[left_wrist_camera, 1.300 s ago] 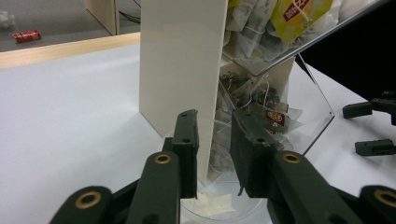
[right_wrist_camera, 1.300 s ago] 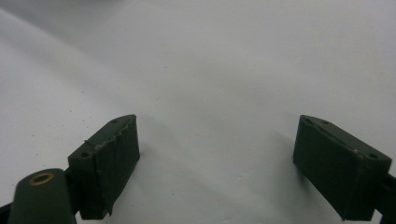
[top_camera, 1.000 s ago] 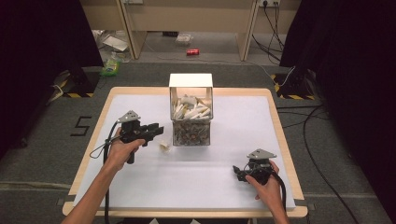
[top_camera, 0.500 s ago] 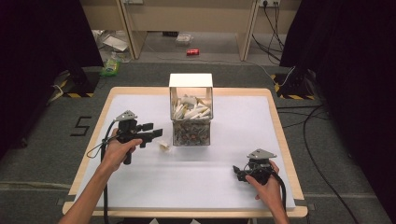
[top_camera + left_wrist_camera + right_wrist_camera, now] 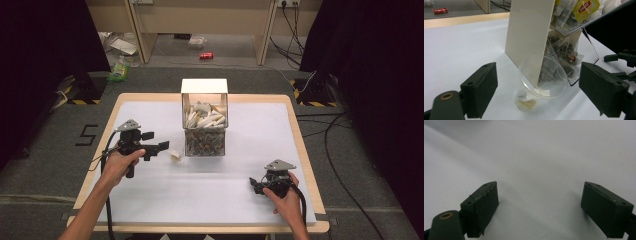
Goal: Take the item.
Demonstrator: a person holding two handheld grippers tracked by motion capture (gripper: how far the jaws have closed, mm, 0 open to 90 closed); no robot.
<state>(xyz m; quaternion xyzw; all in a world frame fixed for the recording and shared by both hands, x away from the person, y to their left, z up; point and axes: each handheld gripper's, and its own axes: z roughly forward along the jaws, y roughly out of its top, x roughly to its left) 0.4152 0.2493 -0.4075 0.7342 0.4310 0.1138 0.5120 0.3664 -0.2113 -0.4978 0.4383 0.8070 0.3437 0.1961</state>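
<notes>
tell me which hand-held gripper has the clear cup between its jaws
The left hand-held gripper: the clear plastic cup stands between its wide-open jaws, beside the tea bag box. The right hand-held gripper points at bare table.

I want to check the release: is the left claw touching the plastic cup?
Apart. The left gripper view shows the left claw open, gaps between both pads and the plastic cup.

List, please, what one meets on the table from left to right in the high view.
left gripper → clear plastic cup → tea bag dispenser box → right gripper
</notes>
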